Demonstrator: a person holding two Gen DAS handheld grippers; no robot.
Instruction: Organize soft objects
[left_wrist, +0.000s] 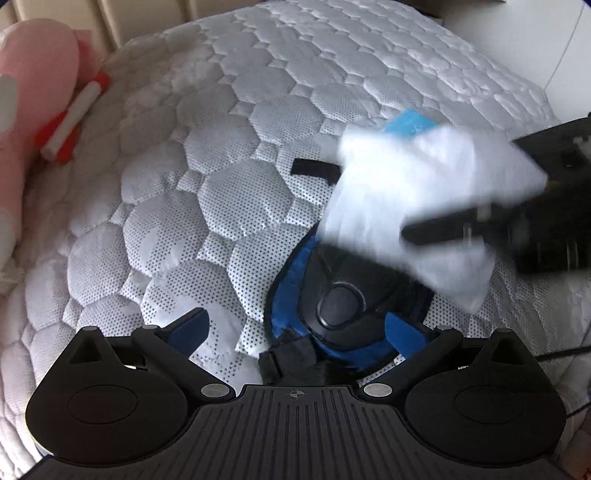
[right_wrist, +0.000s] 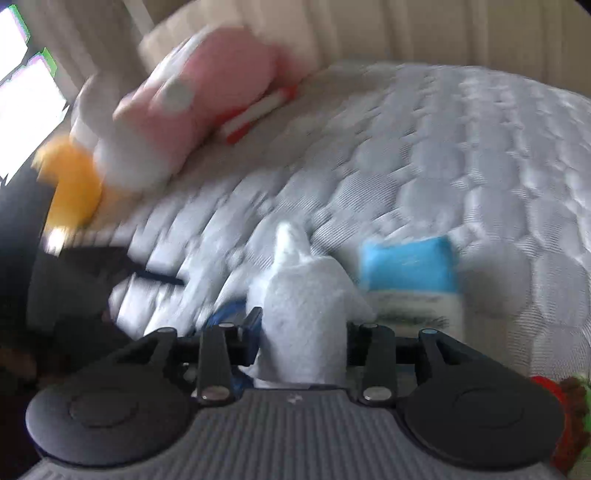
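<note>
Quilted white mattress (left_wrist: 229, 155) with a padded headboard behind; one surface, soft items scattered on it. Item one: white cloth (right_wrist: 303, 314), single, bunched between the jaws of the right gripper (right_wrist: 303, 325), which pinch it on both sides; its long axis runs forward, away from the gripper, ending in a peak. Left gripper (left_wrist: 299, 325): jaws wide apart, holding nothing, pointed steeply down. Item two: black and blue eye mask (left_wrist: 332, 306) with strap, single, lying directly below and between the left jaws, so the left hand is the nearer one to it; the held cloth hangs just beyond it, to the left gripper's right. Item three: blue and white packet (right_wrist: 410, 273), single, just right of the cloth. Item four: pink plush toy (right_wrist: 207, 96), single, far ahead-left of the right gripper, with one red and white striped piece (right_wrist: 258, 110) beside it and one yellow plush part (right_wrist: 70, 184) nearer.
</note>
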